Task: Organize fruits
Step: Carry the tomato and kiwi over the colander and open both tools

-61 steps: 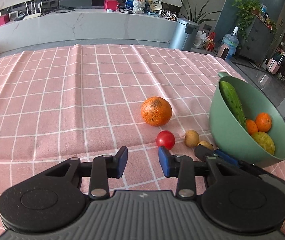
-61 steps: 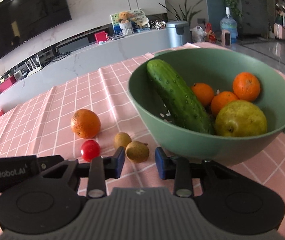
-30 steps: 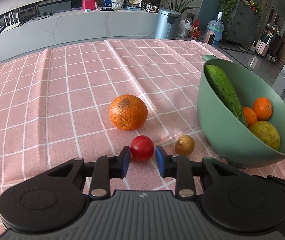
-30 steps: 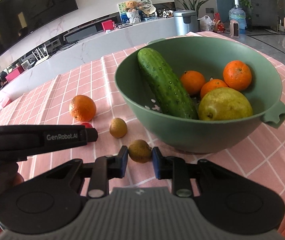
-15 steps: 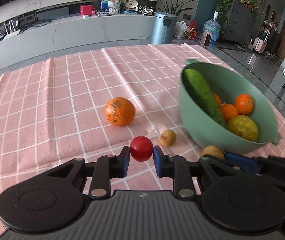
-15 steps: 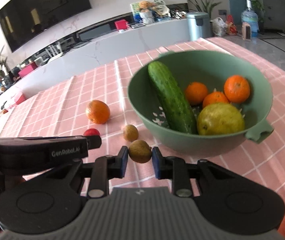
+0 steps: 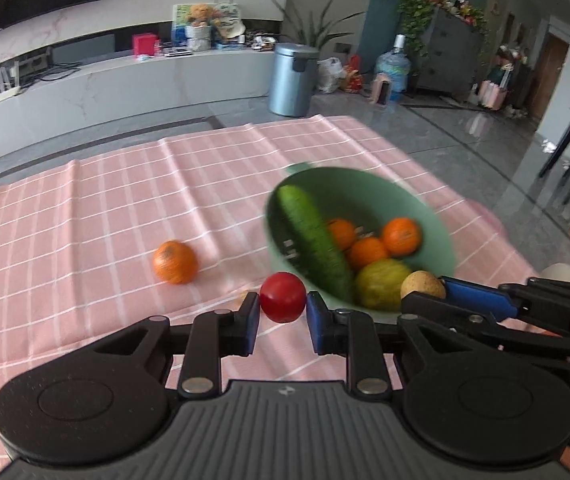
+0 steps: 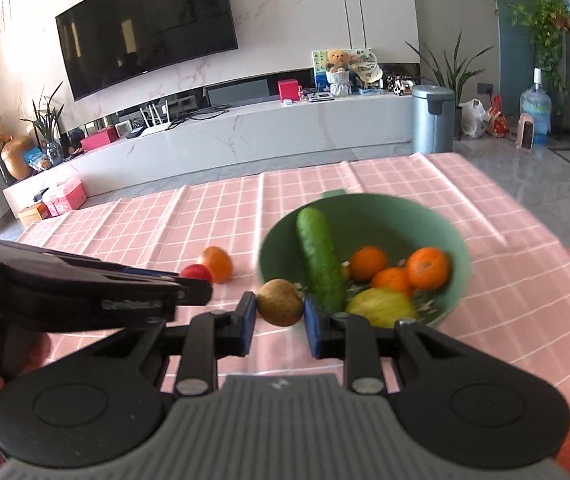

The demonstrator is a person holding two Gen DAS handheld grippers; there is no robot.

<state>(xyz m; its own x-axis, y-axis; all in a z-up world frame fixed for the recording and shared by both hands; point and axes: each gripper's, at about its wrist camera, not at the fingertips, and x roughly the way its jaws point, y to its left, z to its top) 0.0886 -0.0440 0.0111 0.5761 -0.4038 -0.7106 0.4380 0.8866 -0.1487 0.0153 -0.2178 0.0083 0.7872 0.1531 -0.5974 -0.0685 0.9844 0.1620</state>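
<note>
Already the green bowl [image 8: 451, 240] has fruit inside. Left gripper [image 7: 283, 316] squeezes a red tomato [image 7: 283, 297]; right gripper [image 8: 280, 318] squeezes a brown fruit [image 8: 280, 307]. One orange [image 7: 175, 262] waits at ten o'clock.

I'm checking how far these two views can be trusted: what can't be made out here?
- Second small brown fruit on the tablecloth: left wrist view shows only a sliver behind the left gripper; right wrist view hides it.
- Green bowl contents: motion-blurred in both views.
- Left gripper's lettering: smeared in the right wrist view.
- Bowl's near rim: behind the right gripper.
</note>
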